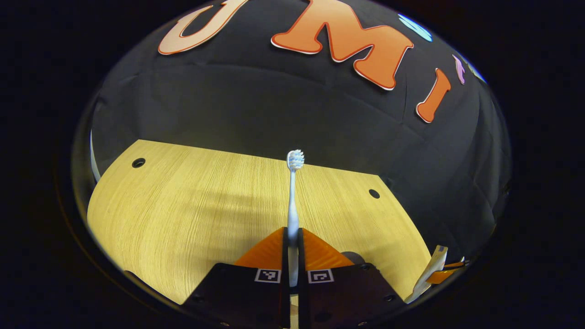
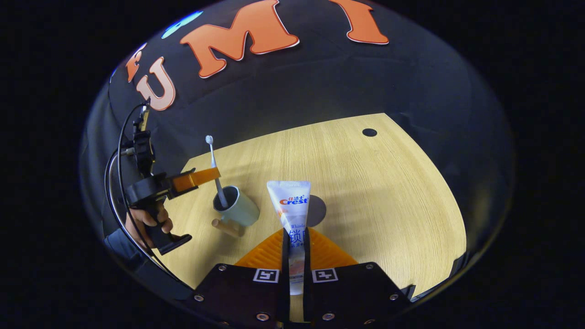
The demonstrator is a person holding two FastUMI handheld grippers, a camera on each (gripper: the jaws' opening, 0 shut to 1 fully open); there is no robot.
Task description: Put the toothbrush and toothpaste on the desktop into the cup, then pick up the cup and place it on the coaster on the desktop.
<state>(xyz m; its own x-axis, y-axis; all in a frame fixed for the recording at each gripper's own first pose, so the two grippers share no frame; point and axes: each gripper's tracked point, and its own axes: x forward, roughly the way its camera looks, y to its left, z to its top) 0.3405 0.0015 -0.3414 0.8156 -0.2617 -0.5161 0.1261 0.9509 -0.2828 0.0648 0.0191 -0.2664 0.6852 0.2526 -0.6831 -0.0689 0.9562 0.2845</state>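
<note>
My left gripper is shut on a white toothbrush that stands upright, bristles on top. In the right gripper view that toothbrush hangs from the left gripper with its lower end inside the mouth of a pale green cup with a wooden handle. My right gripper is shut on a white toothpaste tube, held above the table just right of the cup. A dark round coaster lies on the table, partly hidden behind the tube.
The light wooden table has a cable hole near its far right corner. A hand holds the left gripper's handle at the table's left edge, with cables looping above. The tube's end shows low on the right in the left gripper view.
</note>
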